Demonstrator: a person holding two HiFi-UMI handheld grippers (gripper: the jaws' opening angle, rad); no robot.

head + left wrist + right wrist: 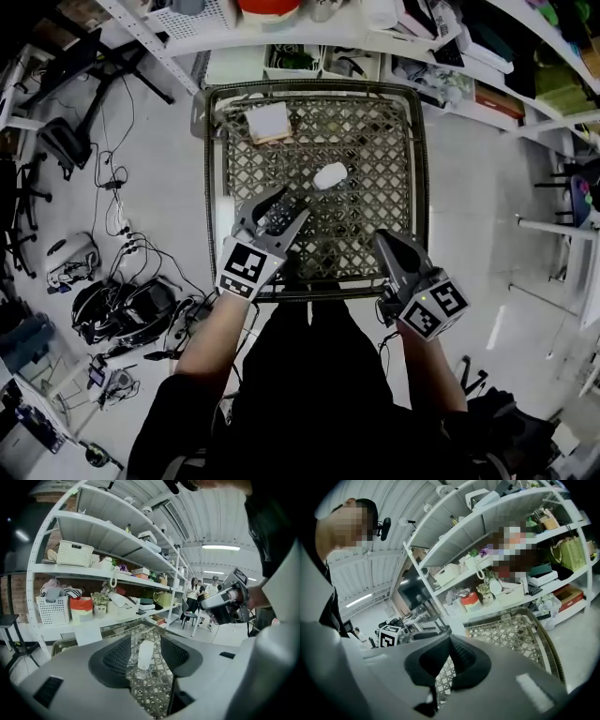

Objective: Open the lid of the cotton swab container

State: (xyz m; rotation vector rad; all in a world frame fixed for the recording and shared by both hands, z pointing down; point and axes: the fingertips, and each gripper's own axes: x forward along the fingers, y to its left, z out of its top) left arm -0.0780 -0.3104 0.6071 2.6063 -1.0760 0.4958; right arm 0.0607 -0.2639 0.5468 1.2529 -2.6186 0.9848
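Note:
The cotton swab container (pixel 330 175), a small white tub, lies on the metal lattice table top (pixel 375 141) near its middle. In the left gripper view the container (pixel 145 654) shows in the gap between the jaws, a little ahead of them and untouched. My left gripper (pixel 289 204) hovers just short of it on the near left, open, with nothing between its pads. My right gripper (pixel 384 240) is shut and empty over the table's near right edge, well apart from the container. In the right gripper view its jaws (pixel 446 660) meet over the lattice.
A white and tan square block (pixel 269 122) lies at the table's far left. Shelves (pixel 309 28) with baskets and boxes stand just beyond the table. Cables and helmets (pixel 117 309) clutter the floor at left. People stand far off down the aisle (pixel 194 592).

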